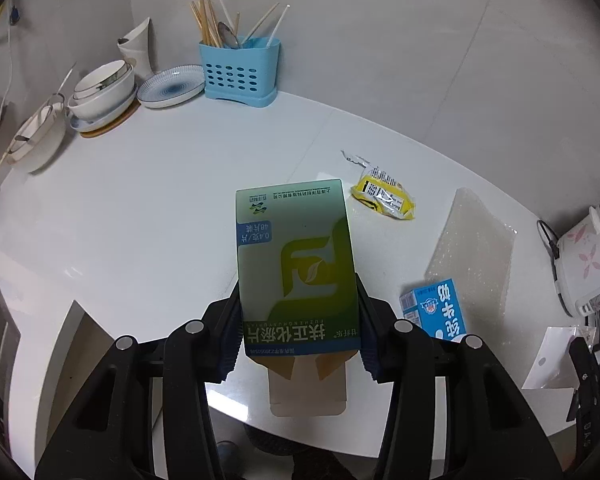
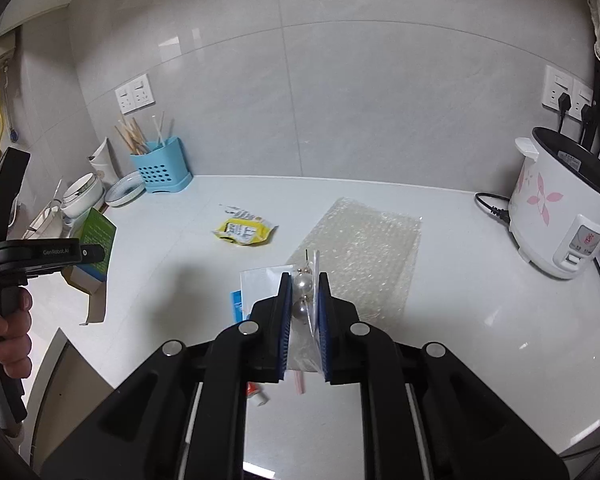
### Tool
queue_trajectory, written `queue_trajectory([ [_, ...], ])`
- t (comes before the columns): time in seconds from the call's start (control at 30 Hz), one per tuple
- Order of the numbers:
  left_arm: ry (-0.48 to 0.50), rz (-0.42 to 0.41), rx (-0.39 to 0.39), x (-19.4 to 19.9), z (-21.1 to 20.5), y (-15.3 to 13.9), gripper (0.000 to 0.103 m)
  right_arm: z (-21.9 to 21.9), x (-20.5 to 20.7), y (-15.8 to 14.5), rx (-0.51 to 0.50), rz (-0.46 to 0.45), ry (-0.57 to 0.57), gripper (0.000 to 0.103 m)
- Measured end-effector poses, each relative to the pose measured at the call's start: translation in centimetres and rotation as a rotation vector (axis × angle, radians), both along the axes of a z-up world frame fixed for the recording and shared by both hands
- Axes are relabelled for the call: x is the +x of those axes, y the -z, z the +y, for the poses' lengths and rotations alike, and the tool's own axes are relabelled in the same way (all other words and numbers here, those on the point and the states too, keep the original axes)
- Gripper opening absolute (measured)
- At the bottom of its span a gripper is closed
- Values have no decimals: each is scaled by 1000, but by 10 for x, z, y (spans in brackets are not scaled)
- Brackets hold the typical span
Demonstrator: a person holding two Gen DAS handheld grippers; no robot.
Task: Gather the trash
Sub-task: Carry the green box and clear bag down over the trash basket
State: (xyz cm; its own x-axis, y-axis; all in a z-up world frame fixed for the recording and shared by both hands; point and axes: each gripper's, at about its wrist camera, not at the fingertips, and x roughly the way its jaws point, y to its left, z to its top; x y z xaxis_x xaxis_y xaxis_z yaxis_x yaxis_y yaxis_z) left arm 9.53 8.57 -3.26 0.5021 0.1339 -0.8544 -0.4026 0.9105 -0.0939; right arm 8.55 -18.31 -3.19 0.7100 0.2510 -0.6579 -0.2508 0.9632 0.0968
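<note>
My left gripper (image 1: 298, 280) is shut on a green medicine box (image 1: 296, 264) with an open bottom flap, held above the white counter (image 1: 140, 208); the box also shows in the right wrist view (image 2: 96, 240). My right gripper (image 2: 305, 280) is shut on a clear plastic bag with pearl earrings (image 2: 306, 292), above the counter. A yellow wrapper (image 1: 384, 194) lies further back, also seen from the right wrist (image 2: 244, 232). A blue-and-white small carton (image 1: 436, 310) lies at right, partly hidden under my right gripper (image 2: 236, 304). A sheet of bubble wrap (image 1: 472, 248) lies beside it (image 2: 364, 248).
A blue utensil holder (image 1: 240, 70), a plate (image 1: 170, 86) and stacked bowls (image 1: 100, 92) stand at the back left. A rice cooker (image 2: 560, 216) with its cord stands at right. The tiled wall with sockets (image 2: 134, 94) is behind. The counter edge (image 2: 52, 356) is near left.
</note>
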Motion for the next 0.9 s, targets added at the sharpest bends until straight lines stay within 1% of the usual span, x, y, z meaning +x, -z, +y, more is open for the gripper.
queue_trajectory([
  [0.17,33,-18,3,-32,7,-4,47,21,-31,-3,0,-19,6,11],
  [0.27,52,-25,19,-52,11,-3,47,32,-50,-6,2,-29,17,11],
  [0.5,112,-43,14,-103,19,0,47,51,-102,-7,-2,-50,58,11],
  [0.6,132,-43,9,-128,23,4,47,55,-126,-7,8,-47,84,11],
  [0.67,145,-50,12,-145,27,7,47,58,-143,-4,-5,-48,102,11],
  [0.8,181,-40,4,-172,31,17,47,58,-175,2,-1,-36,142,11],
  [0.9,196,-32,12,-189,31,28,47,58,-198,13,-8,-15,161,11],
])
